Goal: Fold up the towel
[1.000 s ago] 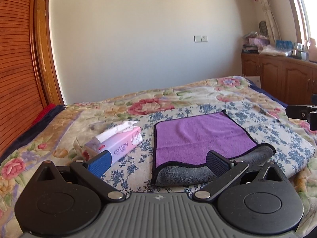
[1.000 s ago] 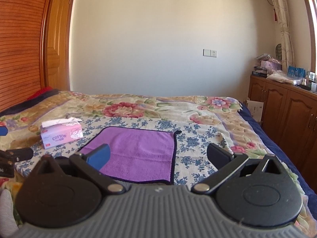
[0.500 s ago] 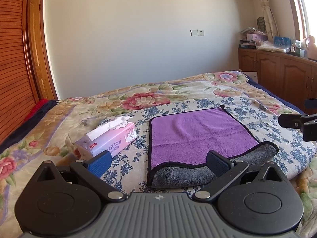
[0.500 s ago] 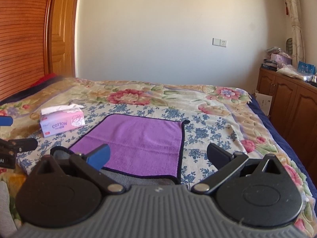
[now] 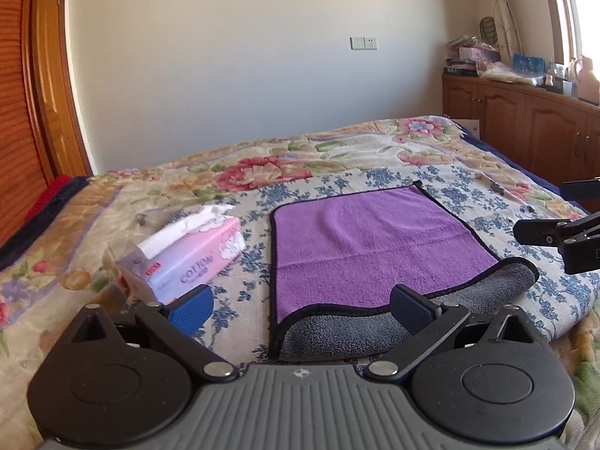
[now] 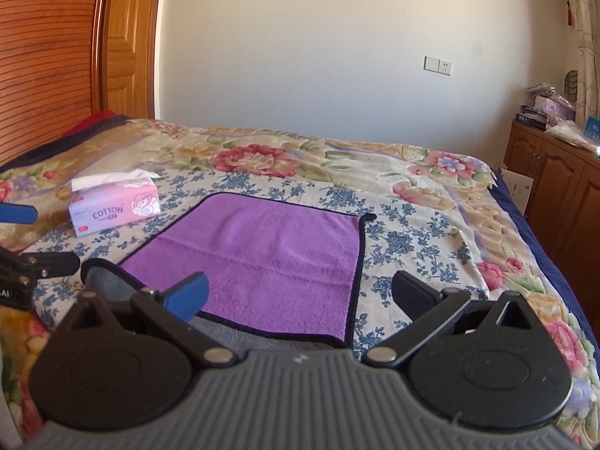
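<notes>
Above towel [image 5: 375,240]: grippers wide, empty

One towel [image 5: 378,247], one tissue box [image 5: 187,258] and two claws, left claw [image 5: 300,305] and right claw [image 6: 300,296], on one bed [image 5: 337,157].

Both wrist views look low across the bed [image 5: 112,232], sharing the towel [image 5: 375,240].

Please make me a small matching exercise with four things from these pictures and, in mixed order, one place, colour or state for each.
1. towel
2. tissue box
3. left gripper
4. wall socket

a. open, holds nothing
b. on the cream wall
c. pink, beside the towel on the bed
d. purple, near edge turned up grey

Pairs: 1-d, 2-c, 3-a, 4-b
</notes>
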Demonstrator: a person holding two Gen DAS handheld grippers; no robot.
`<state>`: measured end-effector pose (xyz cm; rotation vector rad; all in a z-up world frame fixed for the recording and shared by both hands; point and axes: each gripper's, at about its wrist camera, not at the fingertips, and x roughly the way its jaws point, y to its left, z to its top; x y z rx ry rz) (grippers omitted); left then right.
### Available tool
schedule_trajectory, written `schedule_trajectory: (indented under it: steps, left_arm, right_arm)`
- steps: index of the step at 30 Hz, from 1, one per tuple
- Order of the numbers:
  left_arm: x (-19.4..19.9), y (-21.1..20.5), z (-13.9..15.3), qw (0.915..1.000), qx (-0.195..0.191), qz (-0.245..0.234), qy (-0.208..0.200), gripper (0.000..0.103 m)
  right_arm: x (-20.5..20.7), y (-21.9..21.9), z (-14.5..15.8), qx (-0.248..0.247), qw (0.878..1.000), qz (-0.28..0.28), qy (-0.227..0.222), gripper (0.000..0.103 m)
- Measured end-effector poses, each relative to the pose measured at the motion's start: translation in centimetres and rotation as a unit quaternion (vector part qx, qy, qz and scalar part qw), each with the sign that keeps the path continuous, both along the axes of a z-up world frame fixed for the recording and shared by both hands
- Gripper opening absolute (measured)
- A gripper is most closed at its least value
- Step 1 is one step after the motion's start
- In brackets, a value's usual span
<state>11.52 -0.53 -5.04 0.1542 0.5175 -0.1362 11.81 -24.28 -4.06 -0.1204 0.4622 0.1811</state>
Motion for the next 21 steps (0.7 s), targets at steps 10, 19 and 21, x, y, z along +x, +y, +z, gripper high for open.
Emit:
schedule_trajectory:
  steps: [10, 19, 21]
  left_arm:
    - [2.7, 0.7, -1.5, 0.9997, 0.000, 0.002, 0.023, 0.097]
    - [4.7, 1.0, -3.0, 0.9987, -0.003, -0.014, 0.050, 0.080]
    - [5.0, 1.1, -3.2, 0.9984, -0.008, -0.018, 0.054, 0.075]
  right_arm:
    - [2.3, -0.2, -0.8, -0.004, 1.000, 0.004, 0.018, 0.103]
    - [3.8, -0.6, -1.5, -0.005, 0.999, 0.003, 0.038, 0.103]
    - [3.9, -0.8, -1.6, -0.001, 0.999, 0.001, 0.044, 0.103]
